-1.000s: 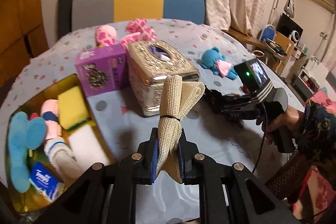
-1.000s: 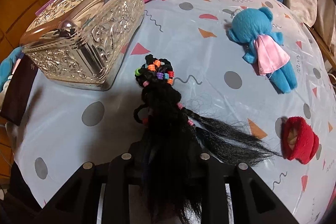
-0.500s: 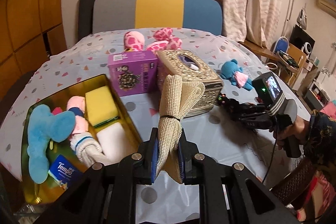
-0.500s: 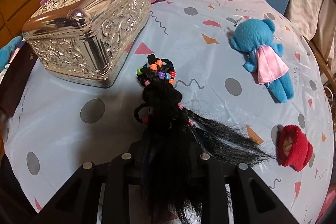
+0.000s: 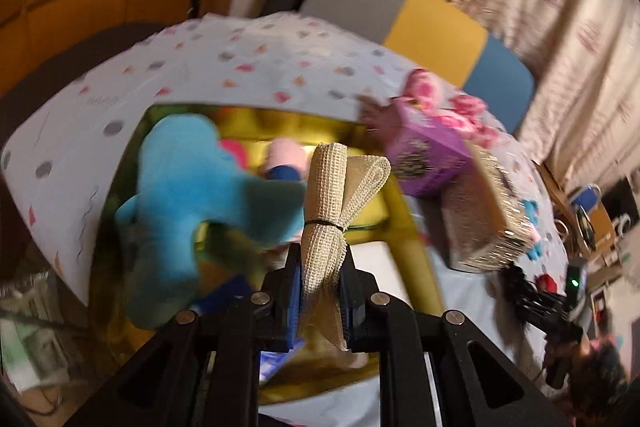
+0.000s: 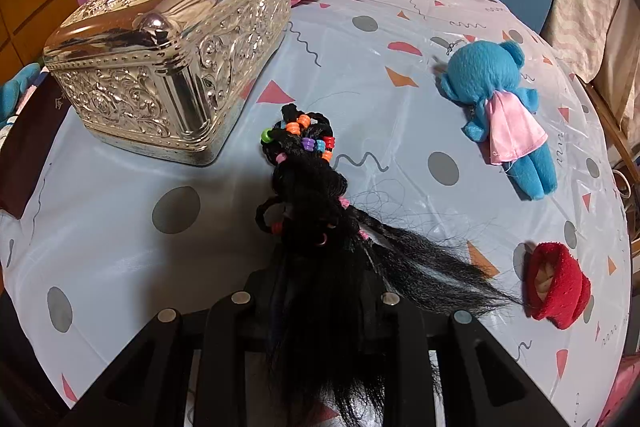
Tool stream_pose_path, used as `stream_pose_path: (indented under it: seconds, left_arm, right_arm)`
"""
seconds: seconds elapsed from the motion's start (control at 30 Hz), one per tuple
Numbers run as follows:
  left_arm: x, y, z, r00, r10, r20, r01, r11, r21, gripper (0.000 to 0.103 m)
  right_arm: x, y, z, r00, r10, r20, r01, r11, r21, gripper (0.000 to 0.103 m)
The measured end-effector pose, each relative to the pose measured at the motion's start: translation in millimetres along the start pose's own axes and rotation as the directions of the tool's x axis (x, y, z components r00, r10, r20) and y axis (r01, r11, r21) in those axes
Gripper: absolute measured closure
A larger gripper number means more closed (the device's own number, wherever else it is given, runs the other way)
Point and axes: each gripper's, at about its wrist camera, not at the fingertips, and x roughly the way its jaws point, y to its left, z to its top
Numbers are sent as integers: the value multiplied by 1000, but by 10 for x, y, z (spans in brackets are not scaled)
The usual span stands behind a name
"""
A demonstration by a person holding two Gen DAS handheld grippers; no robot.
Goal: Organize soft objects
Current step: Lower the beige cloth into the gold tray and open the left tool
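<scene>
1. Now, my left gripper [image 5: 320, 291] is clamped on the mesh roll [image 5: 334, 203] above the gold tray [image 5: 408, 223] at the table's left edge, where soft things collect.
2. Right gripper [image 6: 320, 291] is clamped on the wig [image 6: 316, 227], low over mid-table, presumably waiting its turn.
3. Blue bear [image 6: 500, 111] and red cloth [image 6: 558, 285] lie near the right edge, unsorted.

Beige mesh cloth [image 5: 336, 195]; black hairpiece [image 6: 316, 227] with multicoloured beads; pale-blue bench [image 6: 380, 39] patterned with dots and triangles; red pouch [image 6: 558, 285].
</scene>
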Motion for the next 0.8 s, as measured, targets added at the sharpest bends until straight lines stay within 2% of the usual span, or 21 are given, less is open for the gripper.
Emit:
stream_pose_path:
  seconds: [0.1,0.17,0.3,0.37,0.47,0.6,0.73,0.8]
  left_arm:
    - [115,154,4,999,26,-21,-27,999,-32,79]
    - [168,227,2,999,28,-34,-30,998,-60,53]
    - [122,254,-49,999,39,-15,-40,997,-66,48]
    - [53,266,-59,999,45,9,-44,997,-62,39]
    - [-67,265,-77,997,63,53,-61,997,-39,36]
    - [-201,324,-105,979,175,109,-171,984,-41,37]
    - [-245,373,-129,959,250,132,-249,968,-24,37]
    - [-233,424,-125,961,246,126,-243,969,-42,37]
  right_arm:
    - [5,-13,10,1000,2,-2,-2,1000,1,77]
    - [4,-17,12,1000,3,-2,-3,1000,2,77]
    - [7,-38,24,1000,7,-7,-7,1000,12,77]
    - [11,-56,34,1000,8,-15,-8,999,35,77]
    - [2,-62,44,999,1,-36,2,997,78,79]
    - [-50,-56,22,998,1,-57,6,992,126,82]
    - [-150,-37,-42,997,49,-53,-38,981,193,84]
    - [-293,-46,-87,996,92,-15,-86,969,233,84]
